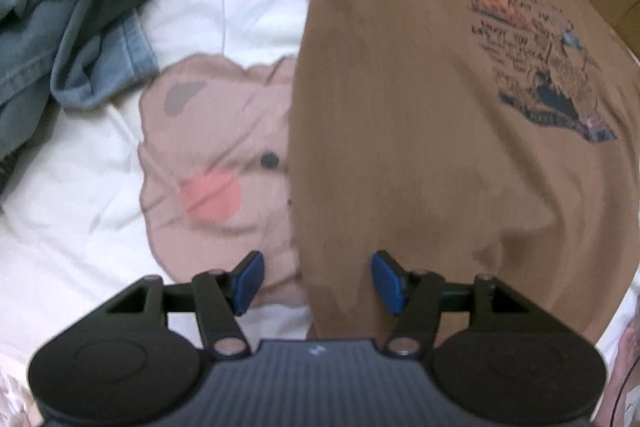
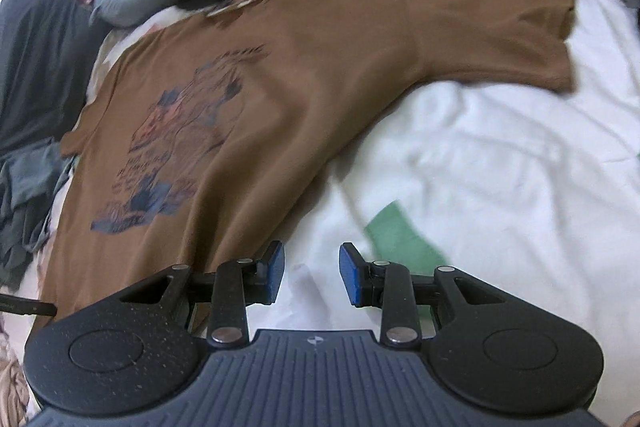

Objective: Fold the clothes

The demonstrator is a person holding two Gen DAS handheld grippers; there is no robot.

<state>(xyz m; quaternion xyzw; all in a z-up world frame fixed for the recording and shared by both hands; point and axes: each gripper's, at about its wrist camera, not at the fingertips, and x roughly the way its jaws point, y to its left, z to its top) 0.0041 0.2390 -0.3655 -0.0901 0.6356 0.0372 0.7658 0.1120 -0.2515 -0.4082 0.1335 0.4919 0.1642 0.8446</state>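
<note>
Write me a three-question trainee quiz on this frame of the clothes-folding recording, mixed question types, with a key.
1. True or false: the brown T-shirt lies spread flat with its printed graphic facing up.
2. Multiple choice: in the left wrist view, what lies beyond the shirt's left edge? A) a towel B) a crumpled denim garment C) a shoe
3. Fill in: the right gripper has its jaws apart and holds ____.

Key: 1 true; 2 B; 3 nothing. The left gripper is likewise open, straddling the shirt's edge without pinching it, over the white bedsheet.
</note>
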